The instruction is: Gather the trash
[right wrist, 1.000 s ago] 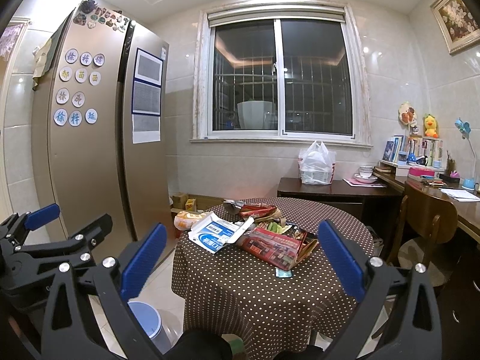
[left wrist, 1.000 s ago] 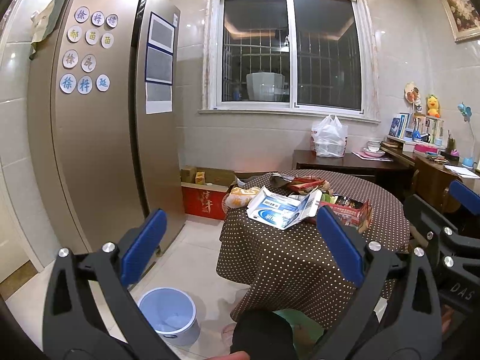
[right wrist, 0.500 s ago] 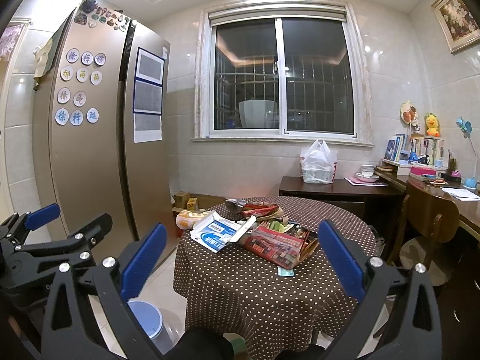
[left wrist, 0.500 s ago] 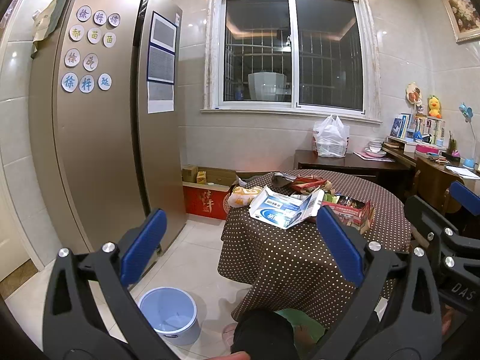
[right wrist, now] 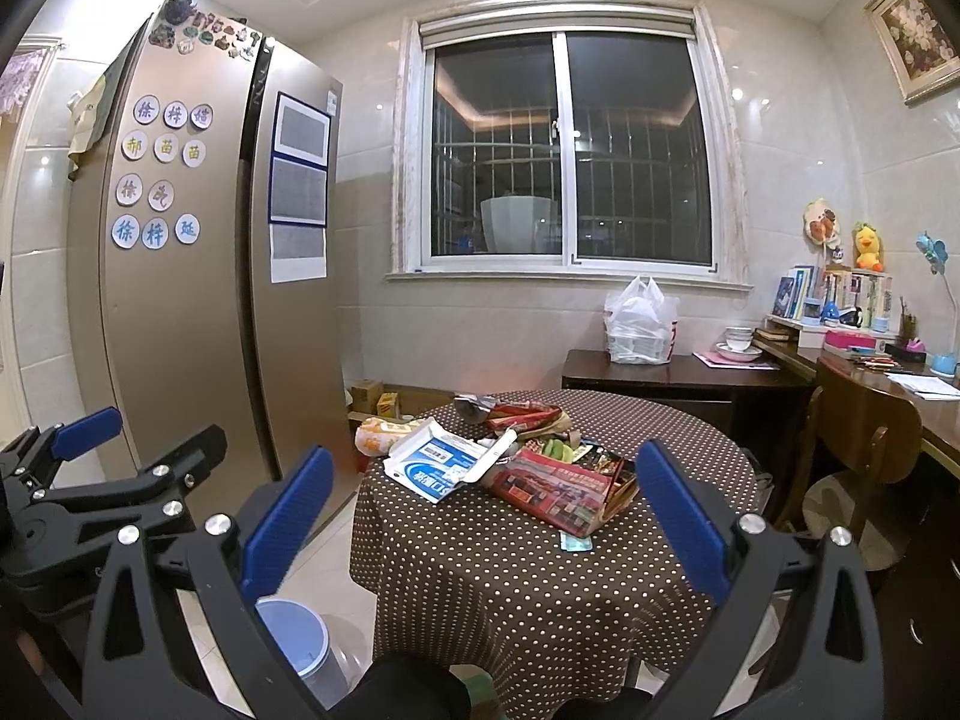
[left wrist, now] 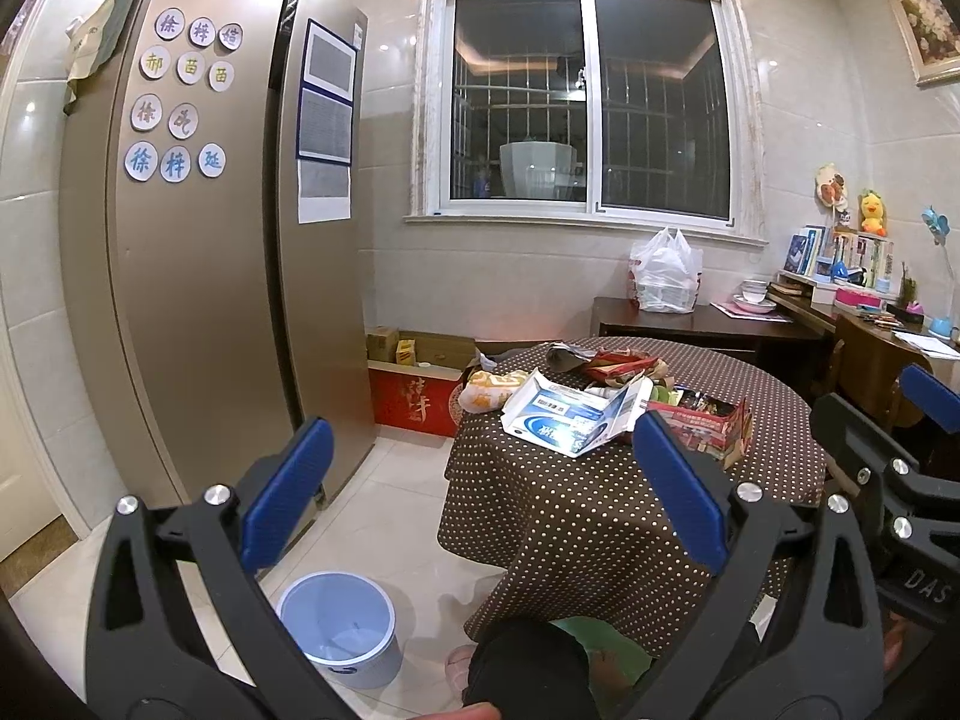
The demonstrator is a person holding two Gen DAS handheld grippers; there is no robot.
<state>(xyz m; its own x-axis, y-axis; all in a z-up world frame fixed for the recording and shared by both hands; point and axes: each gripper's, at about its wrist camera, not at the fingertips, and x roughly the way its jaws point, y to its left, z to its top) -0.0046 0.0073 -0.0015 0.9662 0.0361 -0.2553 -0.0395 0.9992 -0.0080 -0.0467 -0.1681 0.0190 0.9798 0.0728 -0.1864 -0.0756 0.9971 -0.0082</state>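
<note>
Both grippers hang with jaws spread wide and nothing between their blue pads: the left gripper [left wrist: 480,510] and the right gripper [right wrist: 480,516] are held side by side, short of the round table [right wrist: 540,588] and pointed at it, which reads as a survey before the first pick. The trash sits in a loose heap toward the far left of the polka-dot cloth: a torn blue-and-white carton [right wrist: 447,465] lying open and flat nearest the left edge, a red printed box [right wrist: 558,495] just beside it on the right, red wrappers [right wrist: 528,417] behind, and a small pale slip [right wrist: 576,543] apart from the pile toward the front. A light blue bin [left wrist: 339,627] stands on the tiled floor by the table's left side, below the left gripper, so that hand is probably meant to carry pieces down to it; it looks close to empty. The carton, flat and light, would likely want a pinch on a raised flap. Much is hard to read: the green bits between the boxes are too small to name, the back of the heap is hidden by the front pieces, and the bin is partly cut off by gripper arms in the right wrist view. A dark knee fills the bottom of both frames.
</note>
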